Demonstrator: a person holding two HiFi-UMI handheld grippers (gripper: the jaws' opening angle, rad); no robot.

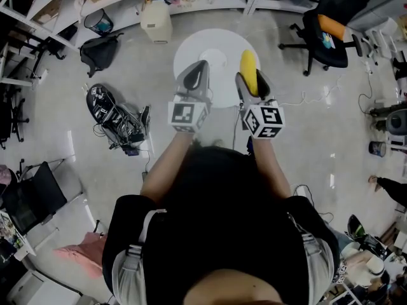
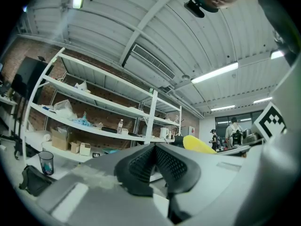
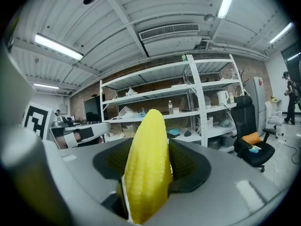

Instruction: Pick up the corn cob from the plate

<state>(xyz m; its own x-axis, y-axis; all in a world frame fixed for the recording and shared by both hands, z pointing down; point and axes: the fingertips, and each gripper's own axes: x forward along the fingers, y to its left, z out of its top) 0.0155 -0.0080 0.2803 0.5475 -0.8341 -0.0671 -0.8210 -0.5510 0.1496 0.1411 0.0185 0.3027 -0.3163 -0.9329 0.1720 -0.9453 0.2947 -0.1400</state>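
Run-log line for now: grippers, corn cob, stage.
left gripper: shut, empty | right gripper: shut on corn cob | corn cob: held over white round table | stage: pickup done

Lab workspace: white metal shelving (image 3: 197, 93) (brick wall (image 3: 254, 67) behind), office chair (image 1: 337, 5), tangled cables (image 1: 121, 129) on floor (image 1: 305, 126).

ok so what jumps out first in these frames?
The bright yellow corn cob, clamped in the right gripper and sticking out past its jaws, fills the middle of that gripper's view. To its left, the left gripper is shut on nothing. In the head view both hang over a round white table.
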